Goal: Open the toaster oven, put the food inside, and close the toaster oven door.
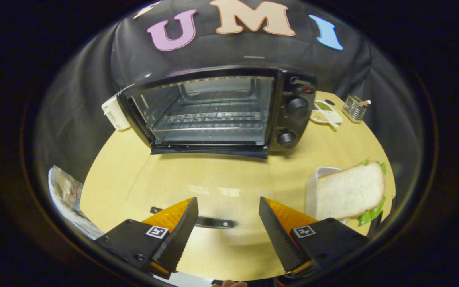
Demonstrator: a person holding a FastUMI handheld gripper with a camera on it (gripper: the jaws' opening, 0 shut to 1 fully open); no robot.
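With its fingers spread wide and nothing between them, the gripper (228,223) hangs over the pale wooden table (253,167), well short of the toaster oven (217,109). Oven sits at the far side of the table against the black cloth wall, door (209,150) dropped fully open and lying flat toward the fingers, its handle (209,221) seen just ahead of and between the fingertips, through the glass; cannot tell if the fingers touch it. Inside the oven a wire rack (213,115) shows, nothing on it. Two round knobs, upper knob (297,107) and lower knob (286,138), stacked on the oven's right panel, a small red light (307,90) above them. White block-like thing (114,113) beside the oven's left side, touching or nearly so. Food is the sandwich (351,193), white bread on top with green lettuce sticking out at the edges, sitting on a white tray (313,187) to the right of the right finger, near it but apart. Far right behind the oven: a small white dish (327,113) with greenish and pale bits in it, and next to that a wire holder (354,107). A folded printed paper or packet (68,195) lies off the table's left edge, beyond the left finger.
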